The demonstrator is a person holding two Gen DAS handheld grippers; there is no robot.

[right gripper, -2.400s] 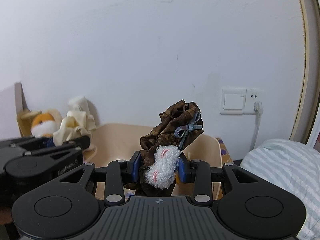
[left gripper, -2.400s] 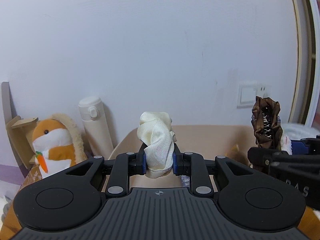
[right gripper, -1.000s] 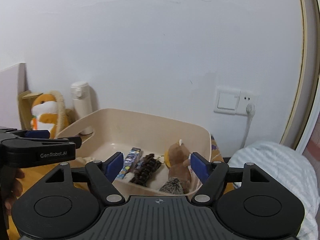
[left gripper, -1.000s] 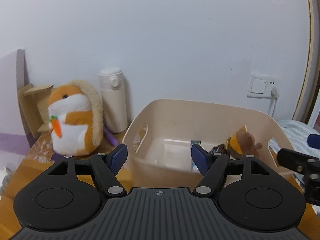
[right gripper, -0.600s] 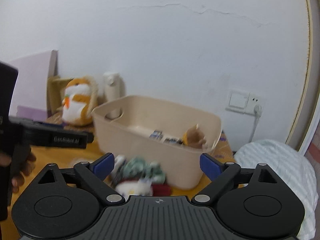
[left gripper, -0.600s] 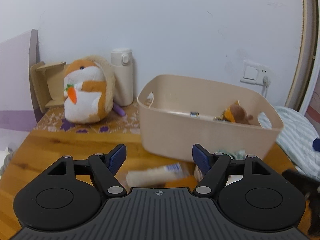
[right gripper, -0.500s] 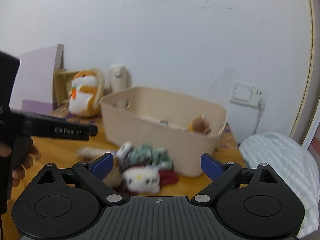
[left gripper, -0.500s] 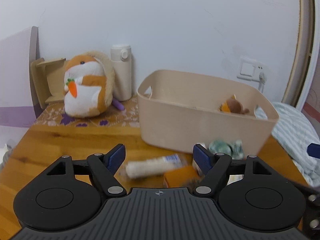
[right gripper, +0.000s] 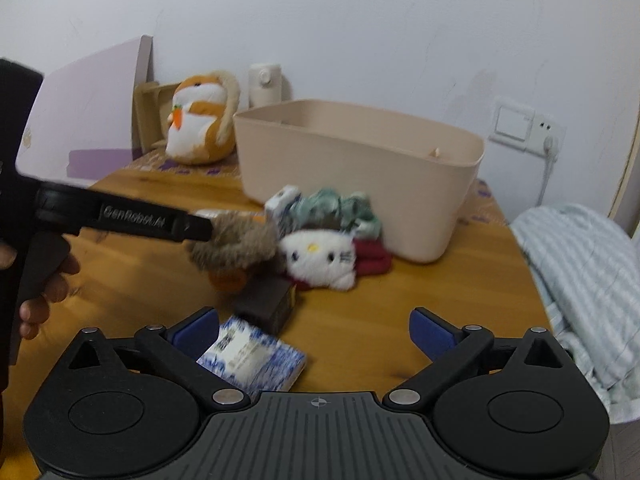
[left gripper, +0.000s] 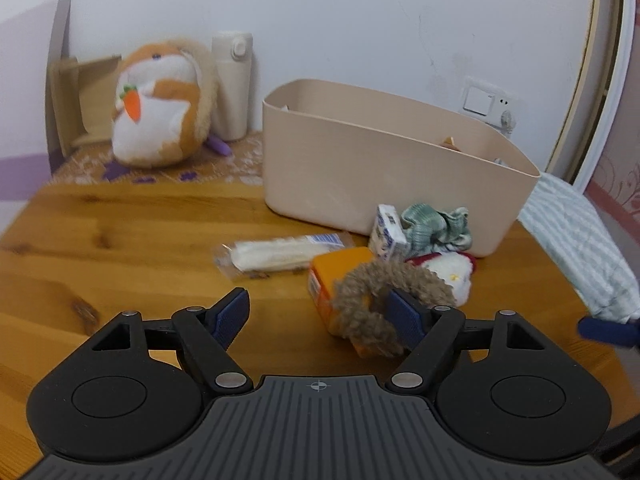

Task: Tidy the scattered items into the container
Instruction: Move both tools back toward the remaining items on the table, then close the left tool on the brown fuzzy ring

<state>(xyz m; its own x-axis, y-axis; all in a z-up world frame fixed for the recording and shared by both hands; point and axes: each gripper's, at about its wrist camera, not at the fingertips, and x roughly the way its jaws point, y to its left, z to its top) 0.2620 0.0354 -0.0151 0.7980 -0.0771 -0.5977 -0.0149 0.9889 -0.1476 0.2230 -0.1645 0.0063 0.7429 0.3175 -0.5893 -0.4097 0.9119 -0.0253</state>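
Table (left gripper: 120,232) wooden, cluttered | wall (left gripper: 360,20) white | left gripper (left gripper: 320,316) wide | right gripper (right gripper: 316,332) widening, empty

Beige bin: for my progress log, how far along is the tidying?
Done: a brown item shows inside the beige bin. In hand: nothing; both jaws have just been opening, left gripper partly astride the fuzzy scrunchie, right gripper astride the blue pack. Left: those, snack packet, orange box, green scrunchie, white plush, dark box.
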